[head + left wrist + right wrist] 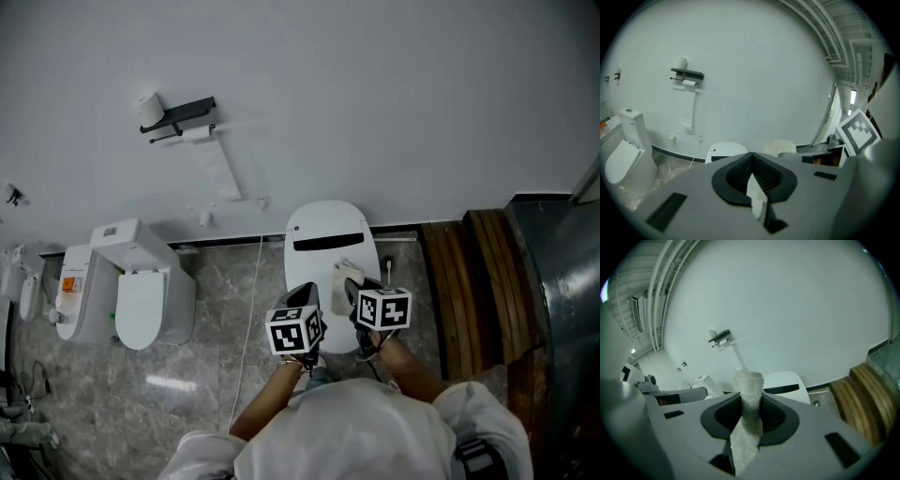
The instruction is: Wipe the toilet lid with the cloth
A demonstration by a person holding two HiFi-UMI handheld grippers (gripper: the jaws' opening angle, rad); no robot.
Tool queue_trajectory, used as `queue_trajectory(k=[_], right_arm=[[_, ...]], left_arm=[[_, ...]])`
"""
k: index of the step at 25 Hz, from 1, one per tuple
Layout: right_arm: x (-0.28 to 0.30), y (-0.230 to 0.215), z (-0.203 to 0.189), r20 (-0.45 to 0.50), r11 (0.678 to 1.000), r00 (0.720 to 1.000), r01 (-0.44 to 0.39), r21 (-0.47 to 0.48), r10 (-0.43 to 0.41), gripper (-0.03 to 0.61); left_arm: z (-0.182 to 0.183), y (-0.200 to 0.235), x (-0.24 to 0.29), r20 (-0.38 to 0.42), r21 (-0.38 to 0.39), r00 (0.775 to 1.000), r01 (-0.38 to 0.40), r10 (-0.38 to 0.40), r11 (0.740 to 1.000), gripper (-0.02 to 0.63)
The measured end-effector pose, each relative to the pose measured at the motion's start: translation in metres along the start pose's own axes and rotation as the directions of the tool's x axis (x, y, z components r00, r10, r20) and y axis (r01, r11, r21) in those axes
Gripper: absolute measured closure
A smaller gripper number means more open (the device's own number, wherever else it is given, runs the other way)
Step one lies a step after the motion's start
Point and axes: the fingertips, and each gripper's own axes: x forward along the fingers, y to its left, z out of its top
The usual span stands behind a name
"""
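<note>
The white toilet lid [323,230] is down, with a black stripe across it, against the back wall. My right gripper [354,286] is shut on a folded white cloth [349,273] and holds it over the lid's front right part. In the right gripper view the cloth [749,392] stands up between the jaws of the right gripper [750,414], with the lid [786,380] behind it. My left gripper [302,298] hovers over the lid's front left, shut and empty. In the left gripper view the left gripper [753,176] shows closed jaws, with the lid [725,151] and cloth [783,146] beyond.
A second toilet [131,295] stands to the left. On the wall, a paper holder [178,117] carries a hanging strip. Wooden slats [469,281] and a dark metal panel [558,281] lie to the right. A thin white cord [248,319] runs down the marble floor.
</note>
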Motion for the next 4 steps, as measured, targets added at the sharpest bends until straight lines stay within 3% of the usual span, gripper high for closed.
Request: queue_trajectory(k=[4], right_arm=[[0.0049, 0.0011, -0.0005, -0.012, 1.000, 1.000, -0.004, 0.010, 0.004, 0.480]], left_arm=[[0.0013, 0.0061, 0.0024, -0.001, -0.005, 1.000, -0.003, 0.003, 1.000, 0.600]])
